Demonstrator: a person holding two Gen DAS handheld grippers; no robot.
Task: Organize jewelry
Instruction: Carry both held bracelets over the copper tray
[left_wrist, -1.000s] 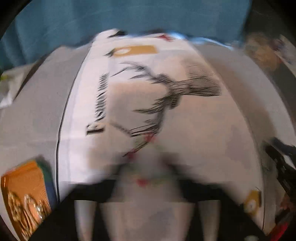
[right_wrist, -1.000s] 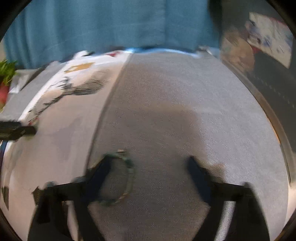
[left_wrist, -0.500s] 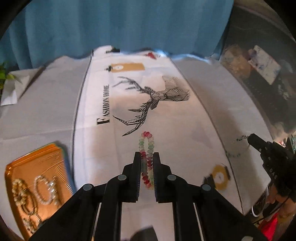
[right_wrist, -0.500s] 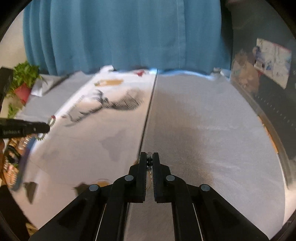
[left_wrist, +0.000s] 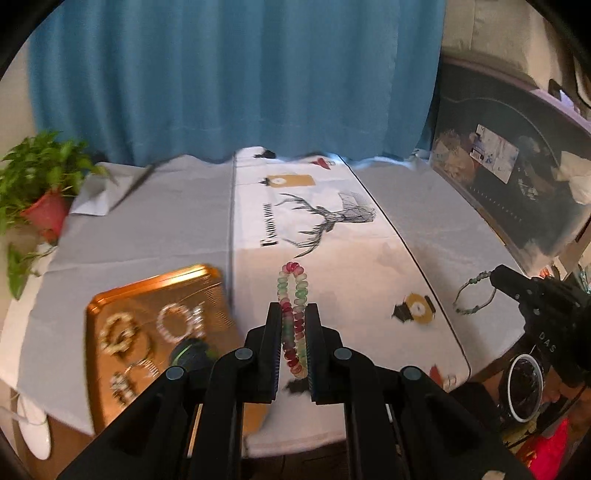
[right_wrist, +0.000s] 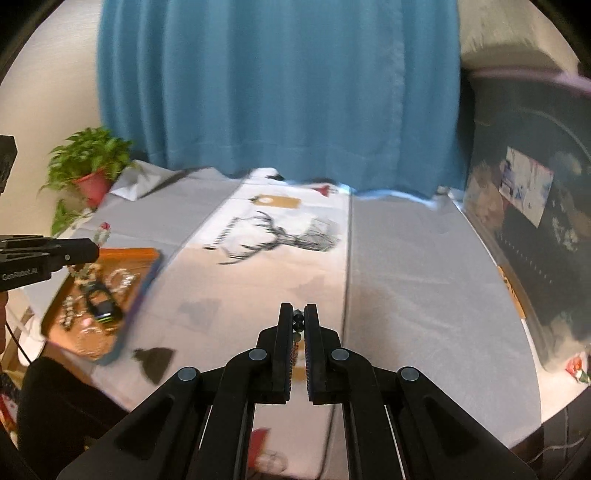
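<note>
Both tools have risen off the tabletop (left_wrist: 155, 229): left tool (left_wrist: 293, 317) pinches a bead bracelet (left_wrist: 293, 295), right tool (right_wrist: 299, 317) a thin green bracelet (left_wrist: 474, 295). Both look light, limp and swingy; mid-strand grips suit them. Tray (left_wrist: 107, 302) waits nearby.

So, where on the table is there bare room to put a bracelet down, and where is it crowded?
Bare: the grey cloth right of the deer print, and the grey strip between potted plant and gold tray. The tray is crowded with jewelry.
</note>
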